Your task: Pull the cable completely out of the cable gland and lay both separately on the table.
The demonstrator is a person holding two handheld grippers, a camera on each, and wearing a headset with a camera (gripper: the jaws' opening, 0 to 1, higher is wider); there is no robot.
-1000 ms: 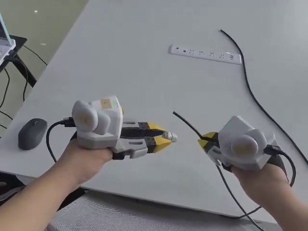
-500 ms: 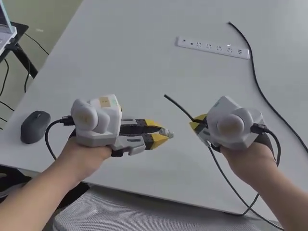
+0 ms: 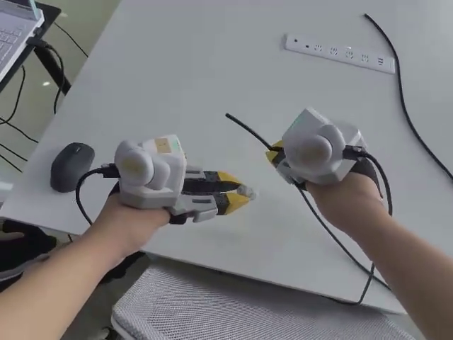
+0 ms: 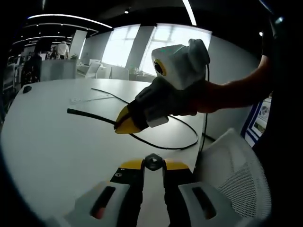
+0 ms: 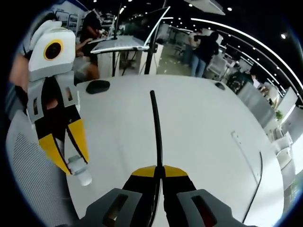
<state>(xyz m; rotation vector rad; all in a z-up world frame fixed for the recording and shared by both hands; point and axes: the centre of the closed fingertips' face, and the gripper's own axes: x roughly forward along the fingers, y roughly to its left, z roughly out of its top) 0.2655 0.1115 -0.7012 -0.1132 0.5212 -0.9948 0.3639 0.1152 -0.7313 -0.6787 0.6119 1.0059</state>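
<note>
I'm pinching the gland in the left gripper, the cable in the right gripper, both apart.

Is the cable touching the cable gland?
Apart. The right gripper view shows bare table between the cable and the cable gland in the left gripper.

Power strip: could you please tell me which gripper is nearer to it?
Right. The right gripper, clamping the cable, hovers short of the power strip; the left gripper is farther back and leftward.
</note>
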